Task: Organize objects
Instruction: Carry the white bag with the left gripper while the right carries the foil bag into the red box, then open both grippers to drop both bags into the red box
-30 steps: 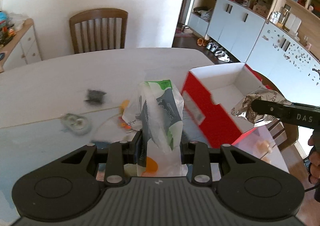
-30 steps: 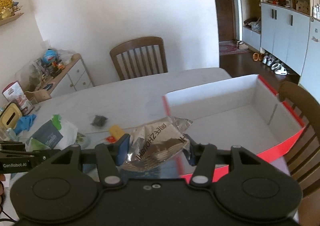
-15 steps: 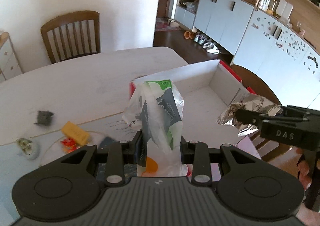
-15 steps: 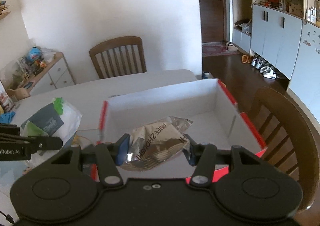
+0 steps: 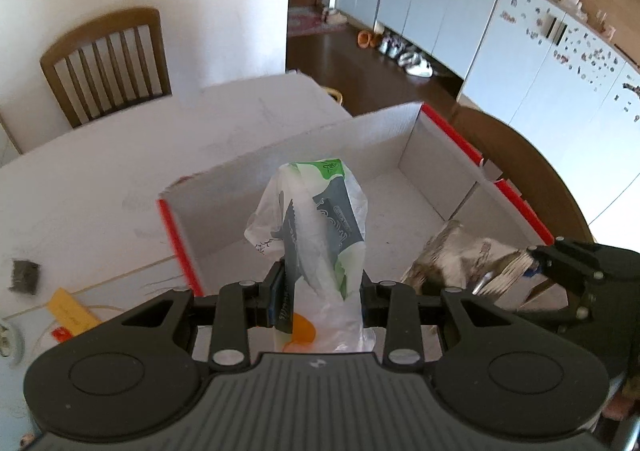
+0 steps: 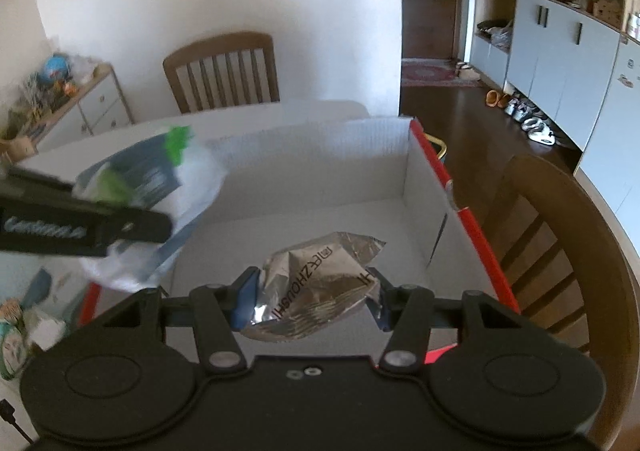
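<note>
Both tongs now over the box, left clamping upright bag, right clamping foil packet.

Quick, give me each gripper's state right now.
Left gripper: shut on the plastic bag, over the box.
Right gripper: shut on the foil packet, over the same box.

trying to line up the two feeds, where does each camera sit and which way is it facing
Left wrist: rides the left gripper, tilted down into the red-edged box; its jaws pinch a white-green bag.
Right wrist: rides the right gripper, tilted down over the same box; its jaws pinch a silver foil packet.
Shared: box, both packets, each other's gripper, the far slatted chair.
</note>
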`<control>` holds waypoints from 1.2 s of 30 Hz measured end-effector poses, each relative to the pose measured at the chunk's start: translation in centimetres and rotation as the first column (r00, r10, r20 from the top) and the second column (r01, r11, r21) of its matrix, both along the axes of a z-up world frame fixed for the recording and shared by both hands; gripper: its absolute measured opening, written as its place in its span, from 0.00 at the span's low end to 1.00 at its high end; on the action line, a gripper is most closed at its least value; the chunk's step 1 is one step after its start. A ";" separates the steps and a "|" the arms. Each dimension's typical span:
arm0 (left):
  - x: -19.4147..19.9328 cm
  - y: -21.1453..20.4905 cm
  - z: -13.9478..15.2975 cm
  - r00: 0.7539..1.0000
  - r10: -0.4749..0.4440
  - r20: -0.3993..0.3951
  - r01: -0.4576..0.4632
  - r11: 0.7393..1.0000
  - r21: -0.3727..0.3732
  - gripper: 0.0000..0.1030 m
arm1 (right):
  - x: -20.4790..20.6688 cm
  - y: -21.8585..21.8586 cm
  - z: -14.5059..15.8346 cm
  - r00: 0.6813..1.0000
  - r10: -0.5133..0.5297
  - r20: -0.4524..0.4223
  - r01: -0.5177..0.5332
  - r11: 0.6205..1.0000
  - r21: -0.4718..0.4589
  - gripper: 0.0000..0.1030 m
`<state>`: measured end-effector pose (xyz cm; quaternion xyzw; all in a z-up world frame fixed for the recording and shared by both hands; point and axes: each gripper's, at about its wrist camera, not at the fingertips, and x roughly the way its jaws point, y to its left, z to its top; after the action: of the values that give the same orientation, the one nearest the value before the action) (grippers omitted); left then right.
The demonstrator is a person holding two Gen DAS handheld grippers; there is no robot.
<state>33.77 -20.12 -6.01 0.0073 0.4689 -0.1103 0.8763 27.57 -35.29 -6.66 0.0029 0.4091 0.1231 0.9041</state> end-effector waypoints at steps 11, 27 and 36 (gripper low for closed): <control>4.1 -1.8 -5.0 0.992 0.008 -0.124 -0.003 0.999 0.039 0.32 | 2.8 0.8 -2.9 0.991 0.080 -0.106 -0.085 0.995 -0.042 0.53; 5.3 -2.2 -8.2 0.967 0.024 -0.255 -0.011 0.998 0.054 0.35 | 4.3 0.6 -5.0 0.973 0.077 -0.218 -0.097 0.992 -0.082 0.57; 4.4 -2.2 -8.6 0.967 0.039 -0.250 -0.028 0.998 0.047 0.61 | 4.4 -0.1 -4.9 0.974 0.067 -0.216 -0.085 0.994 -0.075 0.67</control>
<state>38.19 -22.33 -14.56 0.0045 0.5784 -0.0854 0.8113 32.00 -35.35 -11.59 -0.0376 0.5084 0.1393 0.8490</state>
